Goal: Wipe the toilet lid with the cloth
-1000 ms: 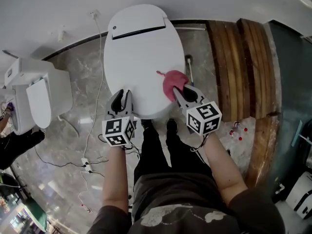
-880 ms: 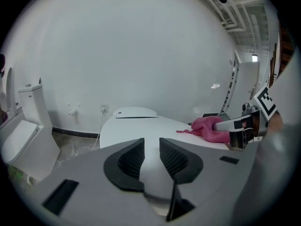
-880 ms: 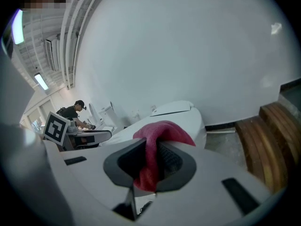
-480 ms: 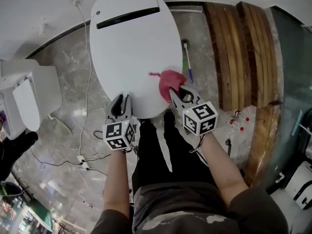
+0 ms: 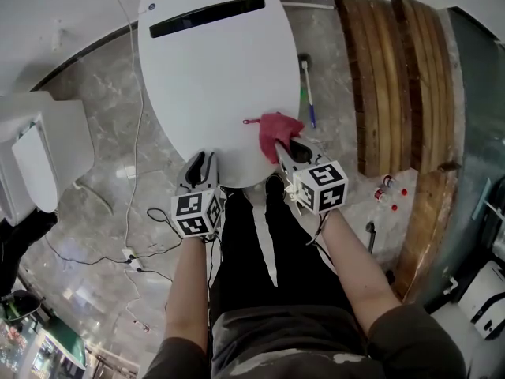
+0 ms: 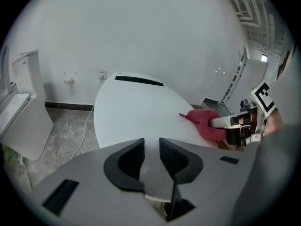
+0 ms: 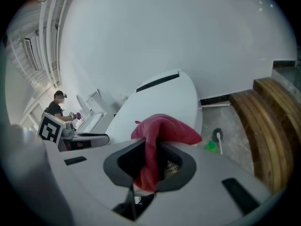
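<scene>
right gripper (image 5: 286,148) jaws pinch red cloth (image 5: 275,124) by toilet lid (image 5: 205,77); left gripper (image 5: 200,164) jaws apart, empty

The left forearm (image 5: 189,279) and right forearm (image 5: 353,263) reach forward and down. The left gripper (image 5: 199,166) has its jaws slightly apart and empty; the right gripper (image 5: 289,150) clamps a red cloth (image 5: 276,125).

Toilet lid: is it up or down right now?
Down. The toilet lid lies flat, its unbroken white top facing up in the head view; no bowl opening shows.
</scene>
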The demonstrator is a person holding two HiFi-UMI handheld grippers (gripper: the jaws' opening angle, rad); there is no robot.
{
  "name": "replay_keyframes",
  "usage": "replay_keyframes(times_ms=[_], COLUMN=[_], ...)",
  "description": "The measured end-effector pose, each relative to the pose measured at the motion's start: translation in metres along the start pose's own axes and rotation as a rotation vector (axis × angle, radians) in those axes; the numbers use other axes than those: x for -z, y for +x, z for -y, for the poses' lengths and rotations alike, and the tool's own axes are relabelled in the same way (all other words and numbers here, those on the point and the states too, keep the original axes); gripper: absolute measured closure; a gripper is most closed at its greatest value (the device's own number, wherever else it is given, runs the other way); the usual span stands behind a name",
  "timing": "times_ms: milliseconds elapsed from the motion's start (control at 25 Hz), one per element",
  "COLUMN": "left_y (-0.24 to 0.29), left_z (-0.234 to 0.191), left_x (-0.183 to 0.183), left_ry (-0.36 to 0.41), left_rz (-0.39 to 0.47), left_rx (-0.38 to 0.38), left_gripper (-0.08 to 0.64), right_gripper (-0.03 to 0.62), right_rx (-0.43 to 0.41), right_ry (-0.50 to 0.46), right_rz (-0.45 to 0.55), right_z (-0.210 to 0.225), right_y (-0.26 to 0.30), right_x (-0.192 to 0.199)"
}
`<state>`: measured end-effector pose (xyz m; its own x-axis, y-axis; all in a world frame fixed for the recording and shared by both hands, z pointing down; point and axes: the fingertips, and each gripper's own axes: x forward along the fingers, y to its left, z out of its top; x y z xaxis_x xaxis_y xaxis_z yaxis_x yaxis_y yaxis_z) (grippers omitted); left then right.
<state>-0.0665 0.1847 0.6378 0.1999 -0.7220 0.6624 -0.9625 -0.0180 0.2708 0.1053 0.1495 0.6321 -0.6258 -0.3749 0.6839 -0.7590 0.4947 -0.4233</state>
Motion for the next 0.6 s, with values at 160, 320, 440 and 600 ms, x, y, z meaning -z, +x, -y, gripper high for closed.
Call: replay_keyframes(times_ms=[160,320,440,600], left_y=[-0.001,-0.006,-0.007,0.007], left_z=[0.005,0.004,-0.003,-0.025], left_x=[-0.017,-0.064,-0.104,-0.143], left_ry=[0.028,0.035,0.042,0.049], left_rz=[0.009,0.084,0.143,0.172], left_rx=[0.009,-0.021,-0.028,-0.004], left_gripper=[0.448,0.448,0.448,0.448], right_gripper=[0.543,0.543,0.543,0.543], right_rx=[-0.015,-0.052,-0.069,-0.063], right_ry=[-0.010,-0.042,-0.083,-0.135], right_rz=[0.012,0.049,0.066,0.068], right_z=[-0.002,-0.010,-0.018,-0.030], right_y=[0.000,-0.007,-0.002,0.031], right_x=[-0.016,-0.050,-0.081,-0.123])
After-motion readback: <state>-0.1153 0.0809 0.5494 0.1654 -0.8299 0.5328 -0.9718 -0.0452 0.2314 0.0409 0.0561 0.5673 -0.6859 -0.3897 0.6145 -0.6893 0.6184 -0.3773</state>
